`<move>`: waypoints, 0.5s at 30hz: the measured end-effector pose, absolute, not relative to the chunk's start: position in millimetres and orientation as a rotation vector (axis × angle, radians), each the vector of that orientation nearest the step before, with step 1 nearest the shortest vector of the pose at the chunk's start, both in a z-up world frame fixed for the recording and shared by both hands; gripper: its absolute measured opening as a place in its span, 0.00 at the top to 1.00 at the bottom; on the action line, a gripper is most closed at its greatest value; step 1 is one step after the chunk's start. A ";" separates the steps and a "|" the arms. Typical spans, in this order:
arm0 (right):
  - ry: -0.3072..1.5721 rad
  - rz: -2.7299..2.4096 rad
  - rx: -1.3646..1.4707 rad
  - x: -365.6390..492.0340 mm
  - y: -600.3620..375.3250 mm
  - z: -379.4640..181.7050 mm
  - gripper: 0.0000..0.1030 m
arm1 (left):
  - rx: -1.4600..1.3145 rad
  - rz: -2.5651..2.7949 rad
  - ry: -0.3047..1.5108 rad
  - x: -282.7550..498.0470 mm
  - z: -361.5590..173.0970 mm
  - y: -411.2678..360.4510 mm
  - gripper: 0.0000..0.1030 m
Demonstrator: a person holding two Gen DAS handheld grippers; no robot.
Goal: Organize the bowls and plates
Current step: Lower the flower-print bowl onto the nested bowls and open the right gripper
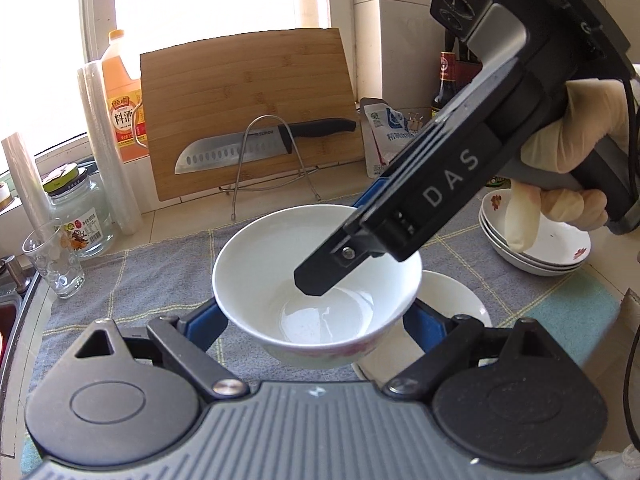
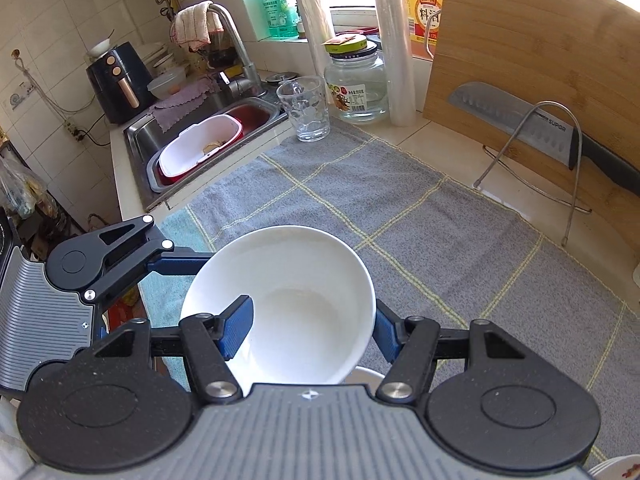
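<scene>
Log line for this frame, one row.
left gripper: shut around white bowl | right gripper: pinching its rim, one finger inside | below: second bowl on grey towel

Both wrist cams sit close above the counter, angled down: left faces the window wall, right faces the sink. Shared: white bowl, grey towel, cutting board.

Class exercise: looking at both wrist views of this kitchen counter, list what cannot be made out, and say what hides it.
- Second white bowl: left wrist view, mostly behind the held bowl; its depth is unclear.
- Stacked floral plates: the gloved hand covers part; count uncertain.
- Right hand-held gripper: right wrist view, its right pad lies behind the bowl wall.
- Knife handle: cut off by the edge.
</scene>
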State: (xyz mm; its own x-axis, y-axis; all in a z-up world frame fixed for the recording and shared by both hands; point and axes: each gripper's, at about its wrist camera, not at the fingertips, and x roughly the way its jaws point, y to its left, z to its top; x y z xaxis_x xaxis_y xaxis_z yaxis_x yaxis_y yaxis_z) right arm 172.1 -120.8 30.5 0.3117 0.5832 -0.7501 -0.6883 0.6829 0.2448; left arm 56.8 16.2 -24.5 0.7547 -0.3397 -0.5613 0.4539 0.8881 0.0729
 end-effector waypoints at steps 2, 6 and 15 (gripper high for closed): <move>0.931 0.830 -0.118 167.4 -127.3 29.4 0.33 | 0.210 -0.452 0.569 53.6 -23.8 12.6 0.09; 0.933 0.808 -0.102 160.8 -138.2 27.3 0.33 | 0.218 -0.478 0.570 50.1 -23.4 6.9 0.09; 0.937 0.773 -0.082 149.8 -157.1 25.1 0.33 | 0.229 -0.524 0.579 48.4 -26.9 -3.1 0.09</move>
